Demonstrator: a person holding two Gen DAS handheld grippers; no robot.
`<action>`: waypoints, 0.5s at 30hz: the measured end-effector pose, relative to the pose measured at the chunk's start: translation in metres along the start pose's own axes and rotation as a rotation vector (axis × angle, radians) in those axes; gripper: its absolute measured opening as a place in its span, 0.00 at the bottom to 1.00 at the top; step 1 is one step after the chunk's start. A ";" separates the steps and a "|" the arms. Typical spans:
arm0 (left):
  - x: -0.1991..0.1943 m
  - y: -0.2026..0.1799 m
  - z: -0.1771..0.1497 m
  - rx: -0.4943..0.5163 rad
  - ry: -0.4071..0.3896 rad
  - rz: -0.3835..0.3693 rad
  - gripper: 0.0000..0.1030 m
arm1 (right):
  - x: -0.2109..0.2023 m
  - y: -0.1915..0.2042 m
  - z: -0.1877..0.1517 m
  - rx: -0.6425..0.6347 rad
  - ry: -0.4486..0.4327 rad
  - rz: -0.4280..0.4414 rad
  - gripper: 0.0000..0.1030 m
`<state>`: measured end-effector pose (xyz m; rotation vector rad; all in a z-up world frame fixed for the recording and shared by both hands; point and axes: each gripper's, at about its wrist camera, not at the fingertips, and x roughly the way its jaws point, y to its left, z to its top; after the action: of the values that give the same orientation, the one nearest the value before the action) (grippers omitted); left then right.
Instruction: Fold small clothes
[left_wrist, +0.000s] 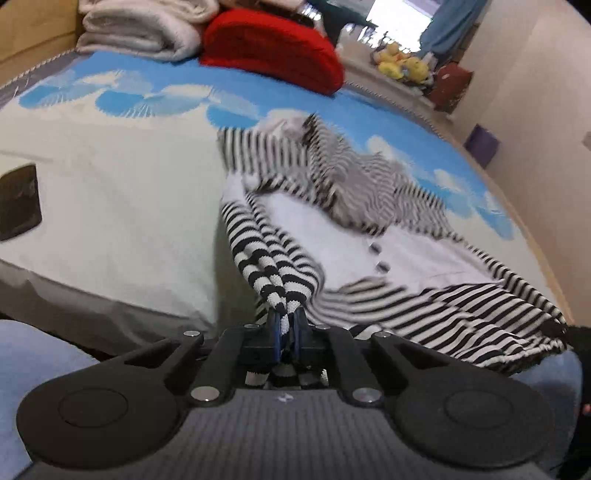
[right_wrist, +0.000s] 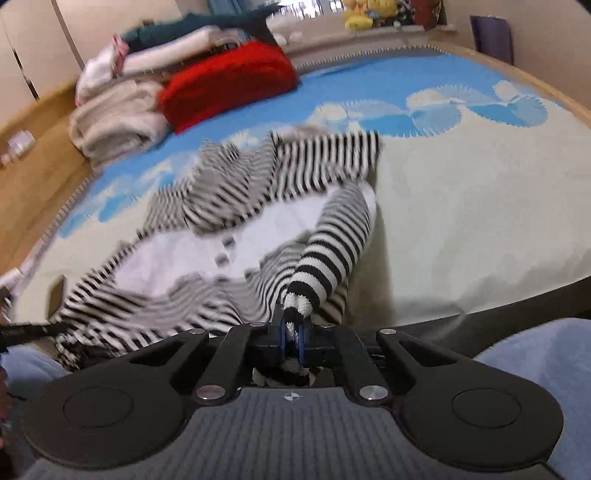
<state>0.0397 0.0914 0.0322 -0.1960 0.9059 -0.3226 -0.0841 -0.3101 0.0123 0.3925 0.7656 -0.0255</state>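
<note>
Bed (left_wrist: 110, 221) w/ striped top (left_wrist: 369, 229) | L claw (left_wrist: 285, 328) + R claw (right_wrist: 293, 332) each pinching its hem

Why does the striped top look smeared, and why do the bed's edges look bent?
Left wrist view: striped garment motion-blurred, sharp only near the left gripper; right wrist view: same smear, the fisheye lens bowing the bed edge.

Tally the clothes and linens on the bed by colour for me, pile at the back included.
Black-and-white striped garment, pinched by the left gripper and the right gripper: 1
Red folded item: 1
White folded items, at least: 2
Dark teal item: 1
Total: at least 5; the back pile is blurred.
</note>
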 end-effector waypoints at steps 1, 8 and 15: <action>-0.007 -0.003 0.006 0.007 -0.013 -0.011 0.06 | -0.008 0.000 0.004 0.011 -0.016 0.013 0.05; 0.032 -0.016 0.106 0.059 -0.054 -0.024 0.06 | 0.012 -0.009 0.082 0.083 -0.104 0.009 0.05; 0.171 -0.051 0.282 0.155 -0.078 0.071 0.14 | 0.158 -0.013 0.238 0.074 -0.089 -0.153 0.05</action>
<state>0.3522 -0.0077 0.0914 -0.0331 0.8047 -0.3162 0.1878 -0.3878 0.0556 0.3998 0.7064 -0.2137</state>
